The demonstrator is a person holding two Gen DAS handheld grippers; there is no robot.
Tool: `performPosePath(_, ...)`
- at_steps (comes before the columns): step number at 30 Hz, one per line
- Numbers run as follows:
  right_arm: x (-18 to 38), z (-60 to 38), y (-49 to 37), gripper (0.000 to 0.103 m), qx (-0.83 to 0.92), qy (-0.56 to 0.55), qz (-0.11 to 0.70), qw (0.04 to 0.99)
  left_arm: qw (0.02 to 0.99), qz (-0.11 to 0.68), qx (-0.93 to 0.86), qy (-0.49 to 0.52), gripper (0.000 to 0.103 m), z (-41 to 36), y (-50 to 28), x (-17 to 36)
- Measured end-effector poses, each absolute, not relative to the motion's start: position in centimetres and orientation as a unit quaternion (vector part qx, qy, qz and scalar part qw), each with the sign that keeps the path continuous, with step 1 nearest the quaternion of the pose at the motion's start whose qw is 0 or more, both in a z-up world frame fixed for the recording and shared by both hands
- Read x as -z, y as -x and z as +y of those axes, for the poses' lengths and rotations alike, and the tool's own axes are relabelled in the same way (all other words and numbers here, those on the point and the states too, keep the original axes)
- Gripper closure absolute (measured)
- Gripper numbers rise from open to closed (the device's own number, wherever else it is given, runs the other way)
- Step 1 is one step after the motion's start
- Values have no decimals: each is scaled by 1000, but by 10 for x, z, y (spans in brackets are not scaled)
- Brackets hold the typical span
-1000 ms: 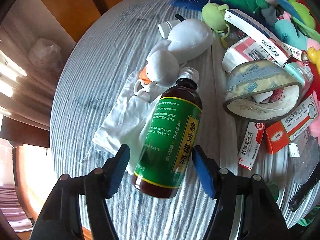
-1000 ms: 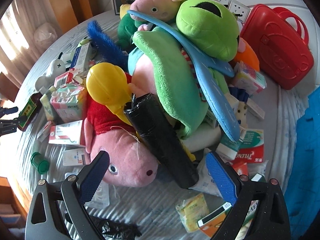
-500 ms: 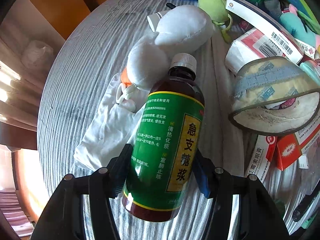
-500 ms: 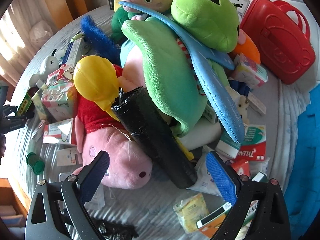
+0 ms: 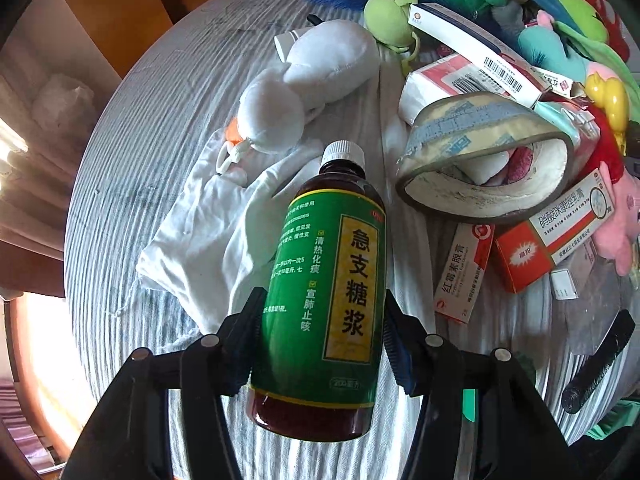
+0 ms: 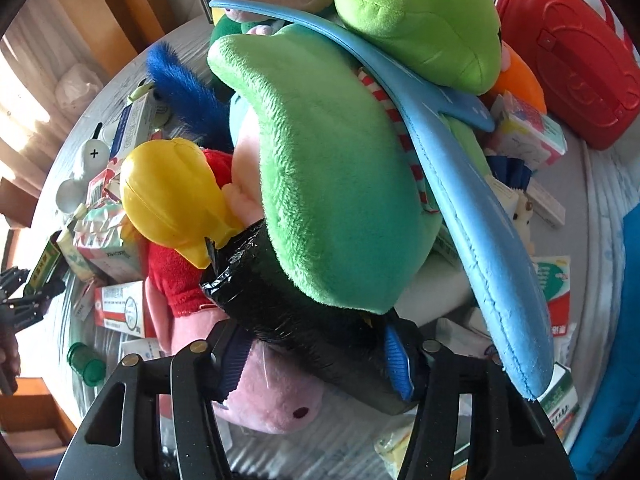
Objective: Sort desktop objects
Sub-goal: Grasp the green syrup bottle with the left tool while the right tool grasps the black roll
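Now the left gripper (image 5: 324, 344) had its two blue pads against the sides of a brown bottle (image 5: 322, 300) with a green label, and the jaws were closing on it. The bottle's white cap pointed to the far side, over a white cloth (image 5: 208, 232) on the striped sheet (image 5: 132, 128). Far behind the cloth lay a white soft toy (image 5: 304, 84). To the right of the bottle sat a big roll of tape (image 5: 484, 160), tilted on its side. Near the tape lay a red and white box (image 5: 464, 272) and an orange box (image 5: 556, 236), touching each other. Far off on the right was a heap of soft toys and more boxes.

The right gripper (image 6: 316, 356) had a black roll (image 6: 304, 320) wrapped in shiny film between its jaws, which were closing too. The blue pads sat on both sides of the roll. The roll's far end went under a green soft toy (image 6: 328, 184), and a pink pig toy (image 6: 272, 396) lay under it. A yellow plastic toy (image 6: 172, 196) sat just left of the roll, touching it. A long blue strip (image 6: 472, 216) curved over the green toy. A bright green frog toy (image 6: 420, 20) sat on top at the far side. A red case (image 6: 572, 56) stood far right. A little green cup (image 6: 86, 364) lay near on the left. At the far left edge the other gripper showed with the bottle in it.
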State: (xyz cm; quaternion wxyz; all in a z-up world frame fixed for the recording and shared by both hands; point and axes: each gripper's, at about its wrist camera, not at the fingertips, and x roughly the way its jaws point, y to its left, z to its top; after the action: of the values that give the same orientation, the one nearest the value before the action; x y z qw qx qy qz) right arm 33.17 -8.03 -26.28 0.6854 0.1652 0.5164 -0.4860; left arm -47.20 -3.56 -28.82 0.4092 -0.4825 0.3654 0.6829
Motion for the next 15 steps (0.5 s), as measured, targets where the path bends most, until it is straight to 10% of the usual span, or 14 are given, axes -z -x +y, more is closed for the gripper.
performPosePath(15,226,-27,-299,68,511,-122,488,697,420,344,-701,463,52,-47,464,257)
